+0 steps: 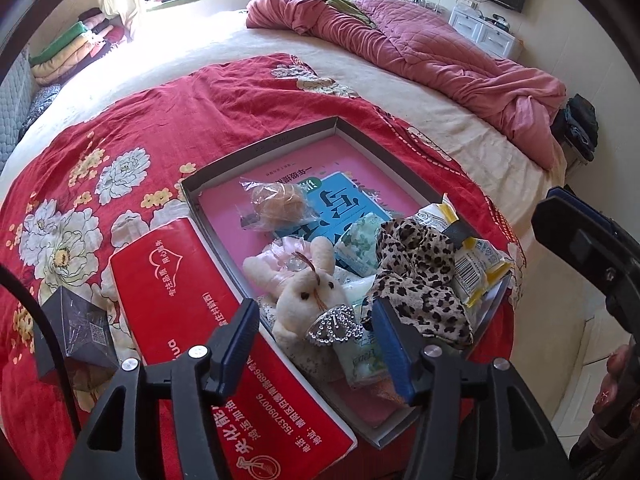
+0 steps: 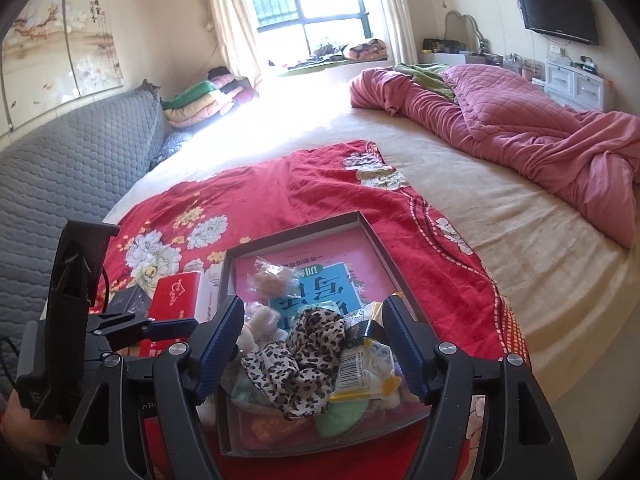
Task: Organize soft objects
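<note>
Below the right gripper [image 2: 314, 350] lies the leopard cloth [image 2: 304, 360].

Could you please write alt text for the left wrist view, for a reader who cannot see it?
Open left gripper hangs above a shallow box on a red floral bedspread, holding a plush bunny, leopard-print cloth and snack packets. A red tissue box lies alongside.

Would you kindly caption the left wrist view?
Open left gripper hovers over box holding plush rabbit and leopard-print cloth.
</note>
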Motion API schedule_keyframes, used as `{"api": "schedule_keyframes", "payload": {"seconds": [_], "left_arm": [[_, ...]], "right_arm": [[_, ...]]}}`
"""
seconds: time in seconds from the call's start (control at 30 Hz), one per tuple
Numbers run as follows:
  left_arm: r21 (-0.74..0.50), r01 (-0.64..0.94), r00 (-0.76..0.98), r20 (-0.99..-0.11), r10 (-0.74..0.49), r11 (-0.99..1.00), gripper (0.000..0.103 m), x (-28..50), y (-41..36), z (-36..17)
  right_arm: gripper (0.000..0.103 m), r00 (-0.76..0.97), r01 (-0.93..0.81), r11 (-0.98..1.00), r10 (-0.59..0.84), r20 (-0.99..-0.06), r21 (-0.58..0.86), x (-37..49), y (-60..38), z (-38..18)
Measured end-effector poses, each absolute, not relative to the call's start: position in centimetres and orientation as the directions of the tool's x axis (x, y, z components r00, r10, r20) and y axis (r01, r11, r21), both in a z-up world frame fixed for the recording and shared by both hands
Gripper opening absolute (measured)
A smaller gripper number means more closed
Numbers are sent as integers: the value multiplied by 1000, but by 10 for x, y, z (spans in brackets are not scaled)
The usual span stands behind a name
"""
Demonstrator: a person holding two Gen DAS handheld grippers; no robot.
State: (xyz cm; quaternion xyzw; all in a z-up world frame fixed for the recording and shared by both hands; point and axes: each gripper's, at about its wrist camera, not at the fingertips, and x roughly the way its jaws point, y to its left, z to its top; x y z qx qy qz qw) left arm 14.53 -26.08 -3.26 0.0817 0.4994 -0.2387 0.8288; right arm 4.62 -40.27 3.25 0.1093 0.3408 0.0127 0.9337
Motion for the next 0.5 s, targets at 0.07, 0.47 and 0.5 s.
{"api": "schedule_keyframes", "payload": {"seconds": [0.07,0.47,0.5], "left_arm": [[-99,475,396,-863,-313,874,64,143,-258,-29],[-118,437,466,-818,-337,892,72,130,-217,5],[-119,434,472,-815,-338,893,72,129,-213,8]], "right_arm": [[74,774,60,974,91,-626,217,44,-401,38],[77,836,80,960,82,-542,270,34,-383,72],[77,840,85,961,73,-538,263,33,-380,76]]}}
